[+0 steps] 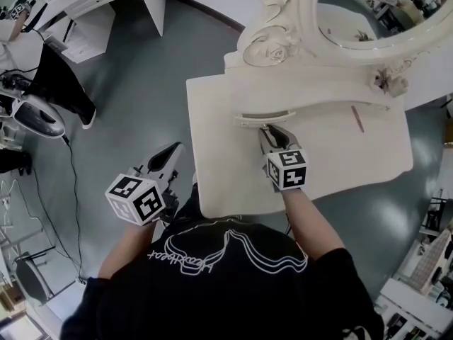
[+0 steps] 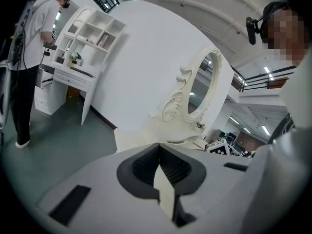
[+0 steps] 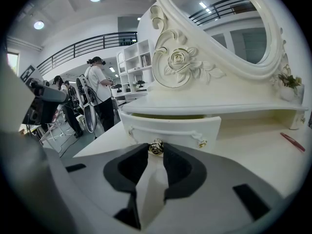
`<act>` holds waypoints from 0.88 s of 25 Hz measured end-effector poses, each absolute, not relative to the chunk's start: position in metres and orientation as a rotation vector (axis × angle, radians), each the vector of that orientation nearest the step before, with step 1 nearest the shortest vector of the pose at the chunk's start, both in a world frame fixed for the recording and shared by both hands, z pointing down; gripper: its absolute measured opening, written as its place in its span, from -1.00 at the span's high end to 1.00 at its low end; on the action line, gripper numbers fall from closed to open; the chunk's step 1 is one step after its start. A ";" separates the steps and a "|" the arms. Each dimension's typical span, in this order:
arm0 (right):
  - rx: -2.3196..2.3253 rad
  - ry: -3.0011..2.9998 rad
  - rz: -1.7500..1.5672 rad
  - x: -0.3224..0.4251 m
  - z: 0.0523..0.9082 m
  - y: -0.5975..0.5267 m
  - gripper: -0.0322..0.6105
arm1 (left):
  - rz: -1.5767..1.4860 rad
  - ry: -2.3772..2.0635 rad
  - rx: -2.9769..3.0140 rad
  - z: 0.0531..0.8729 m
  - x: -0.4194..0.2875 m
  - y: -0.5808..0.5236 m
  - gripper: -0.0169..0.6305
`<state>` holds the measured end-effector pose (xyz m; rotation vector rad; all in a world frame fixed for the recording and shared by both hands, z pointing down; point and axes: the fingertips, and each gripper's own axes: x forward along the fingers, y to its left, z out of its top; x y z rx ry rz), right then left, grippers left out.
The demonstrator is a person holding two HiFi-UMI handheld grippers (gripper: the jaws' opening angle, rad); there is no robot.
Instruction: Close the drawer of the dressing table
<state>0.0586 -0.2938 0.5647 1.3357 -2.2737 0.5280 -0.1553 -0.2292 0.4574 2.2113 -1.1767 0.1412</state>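
Observation:
The white dressing table (image 1: 226,183) carries a small curved drawer (image 1: 265,117) under its oval mirror (image 1: 375,13). In the right gripper view the drawer front (image 3: 170,128) stands a little way out of its slot. A gold knob (image 3: 156,147) sits at the middle of that front. My right gripper (image 1: 267,128) reaches over the tabletop, and its jaws (image 3: 156,153) are shut on the knob. My left gripper (image 1: 172,153) hangs off the table's left edge, over the floor. Its jaws (image 2: 158,146) meet at the tips with nothing between them.
A red stick (image 1: 357,117) lies on the tabletop to the right of the drawer. A small ornament (image 1: 389,82) stands by the mirror's foot. On the floor at left are a white shelf desk (image 1: 106,6), a standing person (image 1: 60,83) and a black cable (image 1: 71,183).

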 end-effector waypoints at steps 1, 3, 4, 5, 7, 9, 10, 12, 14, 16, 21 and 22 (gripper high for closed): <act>1.337 -2.273 0.527 0.059 0.565 -0.295 0.58 | 0.143 -1.177 2.211 0.458 -0.156 -0.229 0.94; 1.342 -2.272 0.524 0.059 0.565 -0.299 0.58 | 0.148 -1.176 2.210 0.459 -0.156 -0.229 0.94; 1.345 -2.271 0.524 0.059 0.566 -0.301 0.58 | 0.149 -1.176 2.210 0.460 -0.156 -0.229 0.94; 1.347 -2.269 0.525 0.059 0.566 -0.302 0.58 | 0.150 -1.176 2.209 0.461 -0.157 -0.229 0.94; 1.355 -2.268 0.525 0.059 0.567 -0.305 0.58 | 0.150 -1.177 2.205 0.462 -0.158 -0.229 0.94; 1.364 -2.267 0.526 0.060 0.567 -0.308 0.58 | 0.149 -1.179 2.201 0.462 -0.160 -0.229 0.94; 1.366 -2.267 0.527 0.060 0.567 -0.310 0.58 | 0.149 -1.180 2.199 0.462 -0.162 -0.229 0.94; 1.370 -2.266 0.525 0.059 0.566 -0.314 0.58 | 0.148 -1.185 2.196 0.462 -0.165 -0.230 0.94; 1.376 -2.262 0.524 0.058 0.566 -0.317 0.58 | 0.146 -1.188 2.193 0.463 -0.167 -0.230 0.94; 1.382 -2.260 0.524 0.058 0.566 -0.320 0.58 | 0.146 -1.191 2.192 0.463 -0.169 -0.231 0.94; 1.391 -2.261 0.525 0.058 0.566 -0.327 0.58 | 0.147 -1.196 2.189 0.463 -0.172 -0.231 0.94; 1.392 -2.261 0.525 0.058 0.566 -0.328 0.58 | 0.149 -1.195 2.189 0.463 -0.172 -0.231 0.94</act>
